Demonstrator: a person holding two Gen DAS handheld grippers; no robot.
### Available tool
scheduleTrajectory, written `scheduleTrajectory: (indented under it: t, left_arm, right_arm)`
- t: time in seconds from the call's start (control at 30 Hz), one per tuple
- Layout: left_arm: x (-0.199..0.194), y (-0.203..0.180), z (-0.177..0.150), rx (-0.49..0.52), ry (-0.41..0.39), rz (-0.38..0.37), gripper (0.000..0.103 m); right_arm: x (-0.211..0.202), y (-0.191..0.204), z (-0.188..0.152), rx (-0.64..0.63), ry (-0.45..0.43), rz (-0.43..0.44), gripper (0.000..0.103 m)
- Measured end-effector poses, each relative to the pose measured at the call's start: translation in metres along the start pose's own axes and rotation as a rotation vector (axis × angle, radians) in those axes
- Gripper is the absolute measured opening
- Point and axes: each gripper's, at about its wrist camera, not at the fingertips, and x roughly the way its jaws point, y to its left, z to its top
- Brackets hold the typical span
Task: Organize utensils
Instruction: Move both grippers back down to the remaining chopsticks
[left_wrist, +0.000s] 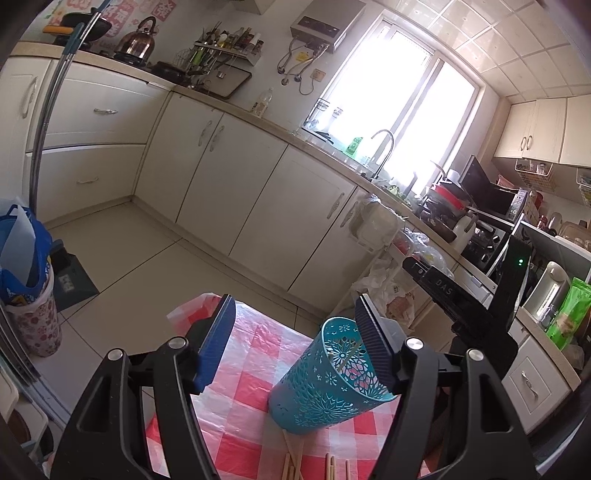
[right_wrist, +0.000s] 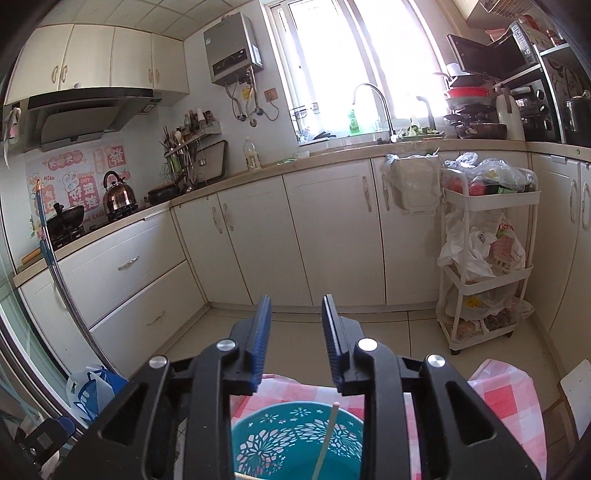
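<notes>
A teal perforated utensil holder (left_wrist: 325, 384) stands on the red-and-white checked tablecloth (left_wrist: 251, 398), with one chopstick inside. Several wooden chopsticks (left_wrist: 295, 465) lie on the cloth in front of it. My left gripper (left_wrist: 295, 339) is open; its right finger overlaps the holder's rim, its left finger stands clear. My right gripper (right_wrist: 295, 343) is open and empty, right above the holder (right_wrist: 295, 443), where a pale chopstick (right_wrist: 327, 439) leans inside. The right gripper's black body (left_wrist: 461, 299) shows at the right of the left wrist view.
White kitchen cabinets (right_wrist: 332, 229) and a counter with a sink run behind the table. A white trolley (right_wrist: 487, 266) full of bags stands at the right. A flowered bin with a blue bag (left_wrist: 29, 288) stands on the floor at the left.
</notes>
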Motion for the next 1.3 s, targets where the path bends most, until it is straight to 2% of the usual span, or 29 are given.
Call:
scheduleTrajectory:
  t: [0.1,0.17,0.23,0.57,0.73,0.97,1.13,1.3]
  left_arm:
    - [-0.001,0.0,0.001,0.006,-0.007,0.005,0.065]
    - [-0.002,0.001,0.001,0.008,-0.009,0.009,0.065]
    - [-0.003,0.001,0.001,0.012,-0.01,0.014,0.066]
    - [-0.013,-0.015,-0.001,0.112,-0.024,0.056,0.069]
    - [-0.031,-0.034,-0.004,0.216,-0.071,0.074,0.071]
    - [-0.05,-0.049,-0.024,0.292,-0.045,0.1,0.072]
    - [-0.061,-0.058,-0.042,0.346,-0.015,0.098,0.073]
    - [-0.07,-0.059,-0.057,0.38,0.017,0.093,0.074]
  right_arm:
    - [-0.021,-0.005,0.0,0.018,-0.009,0.006,0.029]
    - [-0.039,-0.008,-0.002,0.029,-0.015,0.006,0.035]
    - [-0.061,-0.012,-0.011,0.034,-0.02,0.001,0.048]
    - [-0.146,-0.02,-0.084,0.023,0.073,-0.097,0.049]
    - [-0.187,-0.029,-0.115,0.039,0.086,-0.157,0.049]
    - [-0.234,-0.033,-0.125,0.054,0.051,-0.196,0.053]
    - [-0.244,-0.03,-0.128,0.051,0.058,-0.192,0.053]
    - [-0.241,-0.032,-0.138,0.065,0.111,-0.194,0.053]
